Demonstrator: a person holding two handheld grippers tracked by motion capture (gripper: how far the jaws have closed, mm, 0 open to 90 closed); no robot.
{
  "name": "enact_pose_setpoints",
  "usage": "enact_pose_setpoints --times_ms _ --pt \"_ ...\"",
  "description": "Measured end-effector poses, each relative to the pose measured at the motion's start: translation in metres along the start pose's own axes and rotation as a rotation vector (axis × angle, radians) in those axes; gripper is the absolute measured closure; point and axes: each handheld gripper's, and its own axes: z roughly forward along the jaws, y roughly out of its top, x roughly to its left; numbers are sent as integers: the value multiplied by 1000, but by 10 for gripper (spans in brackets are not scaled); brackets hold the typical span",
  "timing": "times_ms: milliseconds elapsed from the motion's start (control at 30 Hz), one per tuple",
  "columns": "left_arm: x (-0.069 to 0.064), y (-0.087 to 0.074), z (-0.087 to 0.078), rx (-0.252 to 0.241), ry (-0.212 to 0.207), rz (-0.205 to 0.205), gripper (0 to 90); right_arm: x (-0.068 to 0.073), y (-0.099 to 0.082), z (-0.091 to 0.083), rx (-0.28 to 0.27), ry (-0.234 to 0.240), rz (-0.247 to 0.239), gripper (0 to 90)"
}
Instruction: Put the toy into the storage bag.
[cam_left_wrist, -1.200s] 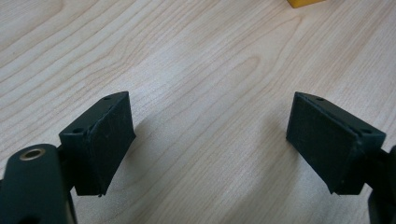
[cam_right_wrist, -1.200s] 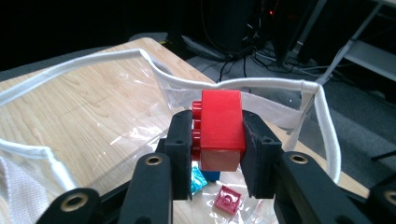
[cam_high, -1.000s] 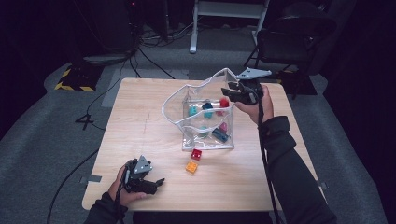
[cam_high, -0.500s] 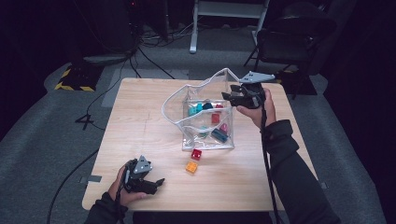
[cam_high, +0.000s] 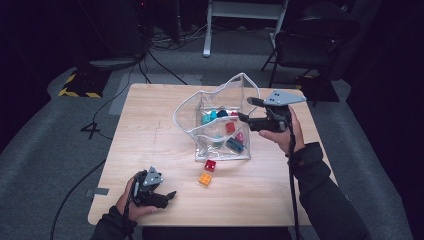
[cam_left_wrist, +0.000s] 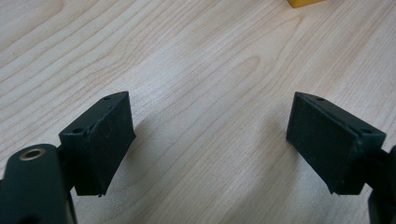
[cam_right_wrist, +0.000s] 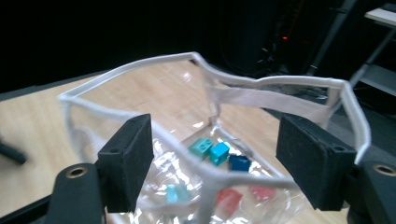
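Here, on the wooden table (cam_high: 150, 125), a clear plastic bag (cam_high: 220, 100) with a white-edged rim stands open at about 1 o'clock from the table's middle. Inside it lie small toy bricks in teal (cam_right_wrist: 201, 146), blue (cam_right_wrist: 240, 162) and red. The right gripper (cam_high: 246, 110) is held level at the bag's 3 o'clock side, its tips at the rim. Its jaws have just been opening and now stand spread. In the right gripper view (cam_right_wrist: 215, 158) the bag's white rim (cam_right_wrist: 140, 63) runs across the gap between the pads, and neither pad presses on it.

Two loose bricks lie on the table just outside the bag at its 6 o'clock side: a red brick (cam_high: 210, 165) close to the bag's wall, and an orange brick (cam_high: 204, 178) just beyond it.

The left gripper (cam_high: 170, 195) rests low at the table's 7 o'clock edge, well apart from the bag. In its own view (cam_left_wrist: 210, 135) the jaws stand apart over bare wood, pinching nothing, with a corner of the orange brick (cam_left_wrist: 306, 2) at 1 o'clock.
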Motion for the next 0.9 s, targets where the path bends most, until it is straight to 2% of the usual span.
enact_pose_setpoints --times_ms 67,200,300,400,533,700,900 --pt "0 0 0 0 0 0 153 6 -3 -4 3 13 -20 257" --pt "0 0 0 0 0 0 152 20 -11 -11 -6 33 -51 280" --pt "0 0 0 0 1 2 152 33 -21 -13 -14 75 -72 283" --pt "0 0 0 0 0 0 152 46 -34 -10 5 114 -87 283" --pt "0 0 0 0 0 0 152 62 -57 -2 25 154 -118 280" --pt "0 0 0 0 0 0 152 78 -84 16 77 212 -108 286" --pt "0 0 0 0 0 0 152 92 -102 41 142 287 -124 307"
